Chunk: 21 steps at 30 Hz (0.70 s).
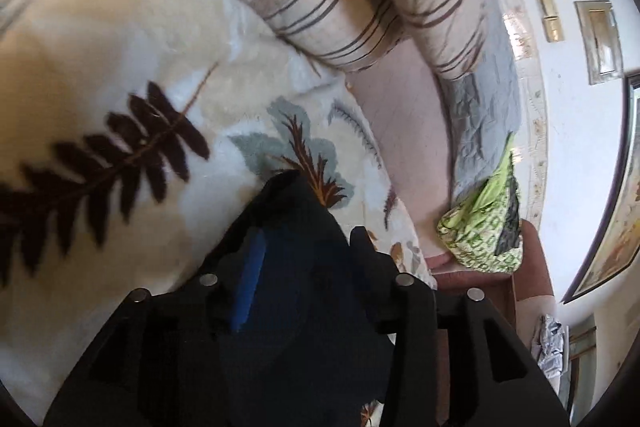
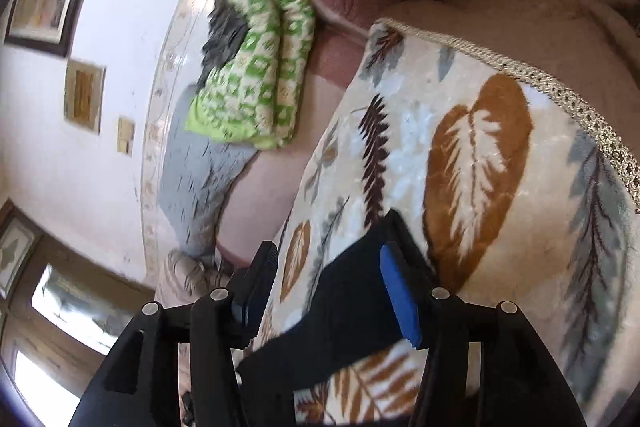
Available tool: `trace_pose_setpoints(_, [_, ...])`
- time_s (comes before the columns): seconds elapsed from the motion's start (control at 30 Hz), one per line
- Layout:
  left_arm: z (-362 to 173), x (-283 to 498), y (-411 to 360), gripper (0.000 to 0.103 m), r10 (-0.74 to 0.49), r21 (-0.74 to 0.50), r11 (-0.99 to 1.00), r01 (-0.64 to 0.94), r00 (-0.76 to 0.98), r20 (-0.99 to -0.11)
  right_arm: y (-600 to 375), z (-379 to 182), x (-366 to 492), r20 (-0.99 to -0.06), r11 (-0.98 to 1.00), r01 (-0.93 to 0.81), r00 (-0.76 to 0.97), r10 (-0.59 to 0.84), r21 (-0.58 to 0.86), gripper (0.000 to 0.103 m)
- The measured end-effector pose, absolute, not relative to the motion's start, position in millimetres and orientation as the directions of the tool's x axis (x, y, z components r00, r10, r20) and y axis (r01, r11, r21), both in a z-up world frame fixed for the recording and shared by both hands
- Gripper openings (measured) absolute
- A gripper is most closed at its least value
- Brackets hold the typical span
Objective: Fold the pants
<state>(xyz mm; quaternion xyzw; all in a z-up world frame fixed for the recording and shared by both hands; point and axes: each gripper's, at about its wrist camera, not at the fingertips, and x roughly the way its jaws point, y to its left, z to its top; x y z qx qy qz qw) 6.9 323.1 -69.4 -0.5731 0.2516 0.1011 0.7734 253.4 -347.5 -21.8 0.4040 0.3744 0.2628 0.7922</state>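
Both grippers, left and right, stood apart, dark pants slack between jaws, lying near on leaf blanket. Fold looked laid; remaining folds unclear.

Matt dark cloth pants, plush leaf-print blanket, matt black plastic jaws, quilted green cloth
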Motion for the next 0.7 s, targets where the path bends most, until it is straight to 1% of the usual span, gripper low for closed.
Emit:
trace_pose_setpoints(0.07, [-60.2,-8.9,318.1,0.046,-0.122,-0.845,0.324,-0.425,0.867,-0.483,-331.7,-20.6,253.0,-0.386,0.541,-0.162,0.537,0.75,0.825,0.056])
trace_pose_setpoints(0.13, [-54.7,-19.1,314.1,0.054,-0.121,-0.855,0.32,-0.408,0.877,-0.464,-309.9,-25.0,255.1,-0.377,0.507,-0.217,0.445,0.812,0.834,0.056])
trace_pose_setpoints(0.17, [-52.8,-24.0,310.1,0.056,-0.127,-0.858,0.324,-0.399,0.88,-0.457,-291.4,-30.4,259.0,-0.397,0.497,-0.243,0.363,0.843,0.833,0.056])
trace_pose_setpoints(0.2, [-52.2,-28.4,303.1,0.061,-0.136,-0.852,0.346,-0.394,0.877,-0.46,-278.2,-36.6,261.2,-0.434,0.52,-0.246,0.33,0.839,0.818,0.056])
trace_pose_setpoints(0.23, [-54.5,-30.2,298.1,0.067,-0.142,-0.841,0.367,-0.398,0.869,-0.473,-270.8,-43.9,262.7,-0.475,0.554,-0.239,0.317,0.821,0.798,0.056])
trace_pose_setpoints(0.27, [-63.2,-29.1,290.1,0.068,-0.165,-0.819,0.392,-0.42,0.843,-0.511,-265.7,-51.3,266.1,-0.518,0.588,-0.226,0.302,0.8,0.777,0.058])
trace_pose_setpoints(0.3, [-71.7,-26.5,285.9,0.068,-0.189,-0.799,0.405,-0.445,0.814,-0.549,-261.2,-68.8,272.5,-0.608,0.659,-0.176,0.269,0.747,0.732,0.058])
trace_pose_setpoints(0.33, [-82.9,-20.8,279.0,0.064,-0.217,-0.769,0.432,-0.471,0.773,-0.596,-263.2,-76.4,274.4,-0.604,0.651,-0.156,0.264,0.752,0.743,0.054])
trace_pose_setpoints(0.37, [-81.5,-19.3,272.9,0.063,-0.185,-0.734,0.492,-0.468,0.768,-0.613,-270.8,-78.3,273.9,-0.566,0.617,-0.128,0.29,0.772,0.776,0.052])
trace_pose_setpoints(0.4, [-75.3,-17.9,265.2,0.063,-0.148,-0.691,0.552,-0.467,0.76,-0.633,-274.0,-76.6,273.0,-0.552,0.602,-0.118,0.289,0.782,0.79,0.052])
trace_pose_setpoints(0.47, [-69.3,-11.6,256.6,0.063,-0.114,-0.627,0.602,-0.494,0.725,-0.68,-278.4,-69.8,266.9,-0.564,0.62,-0.132,0.304,0.768,0.773,0.052])
trace_pose_setpoints(0.5, [-63.2,-9.1,251.9,0.063,-0.086,-0.592,0.621,-0.514,0.706,-0.703,-280.2,-64.5,262.6,-0.565,0.63,-0.148,0.322,0.76,0.763,0.055])
trace_pose_setpoints(0.53, [-57.6,-7.6,247.1,0.063,-0.068,-0.562,0.636,-0.529,0.687,-0.724,-283.9,-56.4,256.3,-0.564,0.643,-0.171,0.35,0.748,0.747,0.055])
trace_pose_setpoints(0.57, [-51.6,-6.2,241.7,0.063,-0.047,-0.526,0.652,-0.546,0.664,-0.747,-287.8,-43.7,247.0,-0.56,0.661,-0.207,0.388,0.732,0.721,0.055])
trace_pose_setpoints(0.6, [-40.5,-6.5,230.3,0.063,0.009,-0.454,0.689,-0.564,0.634,-0.774,-288.9,-32.6,238.2,-0.558,0.68,-0.241,0.419,0.717,0.693,0.055])
trace_pose_setpoints(0.63, [-30.2,-8.3,218.3,0.063,0.07,-0.383,0.725,-0.573,0.614,-0.786,-288.7,-13.2,223.6,-0.557,0.721,-0.307,0.474,0.682,0.622,0.055])
trace_pose_setpoints(0.7, [-7.8,-14.7,189.9,0.063,0.219,-0.212,0.782,-0.586,0.577,-0.787,-283.6,10.4,197.7,-0.566,0.792,-0.388,0.556,0.609,0.472,0.064])
